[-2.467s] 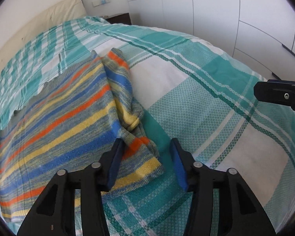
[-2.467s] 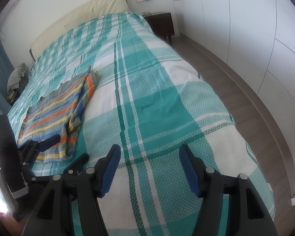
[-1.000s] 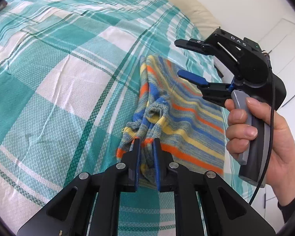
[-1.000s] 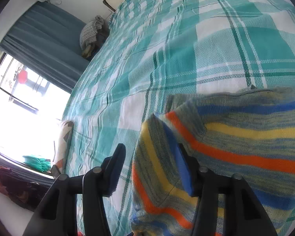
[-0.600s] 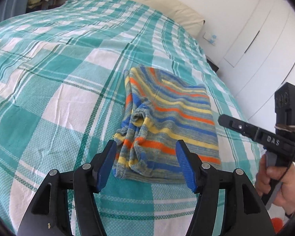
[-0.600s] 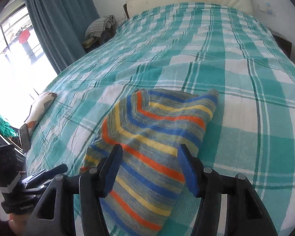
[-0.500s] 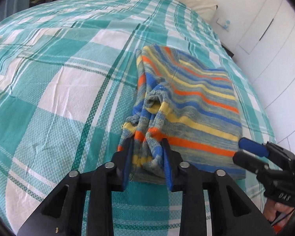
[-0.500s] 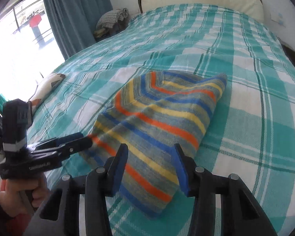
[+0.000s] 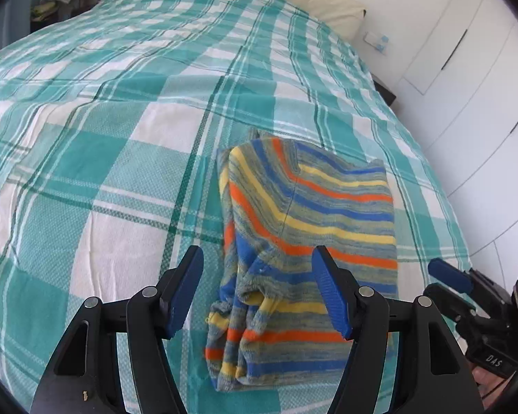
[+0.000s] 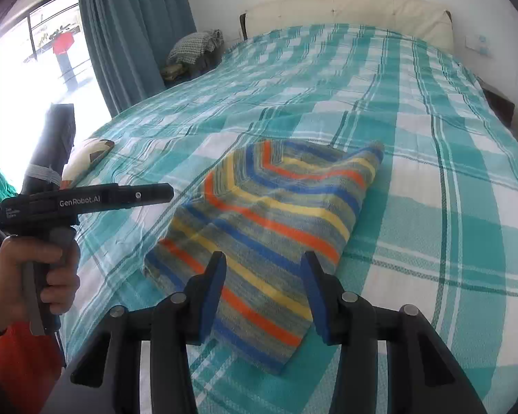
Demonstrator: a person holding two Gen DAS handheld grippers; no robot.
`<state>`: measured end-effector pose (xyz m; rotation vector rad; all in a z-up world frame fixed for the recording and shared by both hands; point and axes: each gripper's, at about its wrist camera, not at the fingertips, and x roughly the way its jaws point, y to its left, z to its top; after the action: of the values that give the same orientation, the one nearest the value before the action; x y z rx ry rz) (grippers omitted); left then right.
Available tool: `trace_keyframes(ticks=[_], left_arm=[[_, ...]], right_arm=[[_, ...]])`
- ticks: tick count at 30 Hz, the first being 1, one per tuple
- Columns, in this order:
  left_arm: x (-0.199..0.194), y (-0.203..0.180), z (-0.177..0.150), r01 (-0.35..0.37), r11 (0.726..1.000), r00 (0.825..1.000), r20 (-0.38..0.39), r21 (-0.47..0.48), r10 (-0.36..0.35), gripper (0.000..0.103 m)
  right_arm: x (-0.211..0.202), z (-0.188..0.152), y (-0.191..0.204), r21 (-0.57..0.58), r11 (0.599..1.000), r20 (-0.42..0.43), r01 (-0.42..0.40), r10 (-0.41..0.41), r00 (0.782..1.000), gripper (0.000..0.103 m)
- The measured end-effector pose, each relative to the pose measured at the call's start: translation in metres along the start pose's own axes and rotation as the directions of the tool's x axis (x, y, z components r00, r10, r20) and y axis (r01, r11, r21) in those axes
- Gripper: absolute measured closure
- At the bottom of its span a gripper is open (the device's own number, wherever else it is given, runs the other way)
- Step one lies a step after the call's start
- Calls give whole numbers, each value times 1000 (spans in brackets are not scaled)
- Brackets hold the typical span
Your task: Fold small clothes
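A small striped knit garment (image 9: 304, 241), blue, yellow, orange and grey, lies folded on the teal plaid bedspread (image 9: 121, 138). Its left edge is bunched and rumpled. My left gripper (image 9: 259, 293) is open and empty, held just above the garment's near bunched edge. In the right wrist view the garment (image 10: 269, 217) lies as a flat folded block. My right gripper (image 10: 264, 293) is open and empty over its near corner. The left gripper also shows in that view (image 10: 86, 200), held in a hand to the left of the garment.
A cream headboard (image 10: 345, 10) and white wall stand at the bed's far end. White wardrobe doors (image 9: 466, 86) run along the right. A teal curtain (image 10: 131, 27), a window and a pile of clothes (image 10: 193, 48) are at the left. A patterned cushion (image 10: 86, 155) lies at the bed's left edge.
My left gripper opened wide and let go of the bunched edge it had closed around. The right gripper pulled back slightly and stays open. The garment rests folded.
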<state>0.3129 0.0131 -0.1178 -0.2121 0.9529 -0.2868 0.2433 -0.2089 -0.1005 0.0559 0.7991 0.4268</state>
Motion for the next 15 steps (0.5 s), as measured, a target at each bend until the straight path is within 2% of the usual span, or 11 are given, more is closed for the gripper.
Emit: trace_keyframes(ticks=[1,2,3,4,6,8,10,12,15], left_arm=[[11,-1,3,-25,1000,1000,-17,13,25,45],[22,1,3,-50,998,998,-34,24,50,59],[35,3,2,-70,997,995,-66,36,72,90],[46,7,-2,-77,996,992,-97,39,81,94],[51,13,-9,-97,994,992,-81,50,101,94],[48,13,-11,-91,994,993,-75,62,95,94],[37,14,-6,-73,996,995,-66,60,77,89],[23,16,1,-54,998,998,-19,44,55,85],[17,18,17,7,1000,1000,28,8,-7,46]], right_arm=[[4,12,-2,0,1000,9,-7,7,1000,59],[11,24,-2,-6,1000,15,-23,23,1000,61],[20,32,-4,-6,999,6,-41,41,999,62],[33,37,-8,8,998,-16,-56,56,998,62],[70,34,-26,87,995,-102,-52,61,993,65],[108,19,-44,169,985,-221,-22,60,973,75],[107,21,-46,155,987,-185,-35,64,981,77],[96,34,-45,117,992,-159,-51,69,985,77],[85,62,-55,110,993,-81,-38,47,996,77]])
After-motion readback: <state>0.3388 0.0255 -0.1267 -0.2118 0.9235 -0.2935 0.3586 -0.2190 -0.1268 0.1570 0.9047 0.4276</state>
